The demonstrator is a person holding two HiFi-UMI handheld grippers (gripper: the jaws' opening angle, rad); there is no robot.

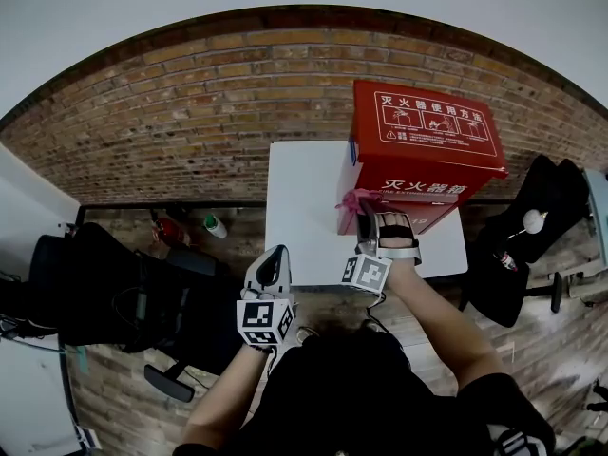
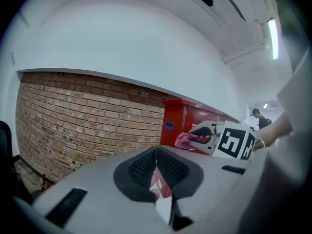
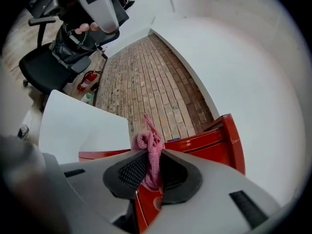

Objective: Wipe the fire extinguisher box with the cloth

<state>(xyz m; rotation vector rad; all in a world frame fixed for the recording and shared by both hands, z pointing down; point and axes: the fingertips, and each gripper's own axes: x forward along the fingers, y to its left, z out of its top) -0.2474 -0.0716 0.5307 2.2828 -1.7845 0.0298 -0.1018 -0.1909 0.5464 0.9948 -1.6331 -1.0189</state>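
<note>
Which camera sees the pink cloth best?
The right gripper view: the pink cloth is close up, pinched in the jaws of the right gripper. The head view and left gripper view show only a small pink bit by the red box.

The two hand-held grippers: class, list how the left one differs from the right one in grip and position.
The left gripper has its jaws shut on nothing; the right gripper clamps a pink cloth. The left gripper is at the white table's near edge, apart from the red fire extinguisher box; the right gripper is at that box's front. Both have grey bodies.
</note>
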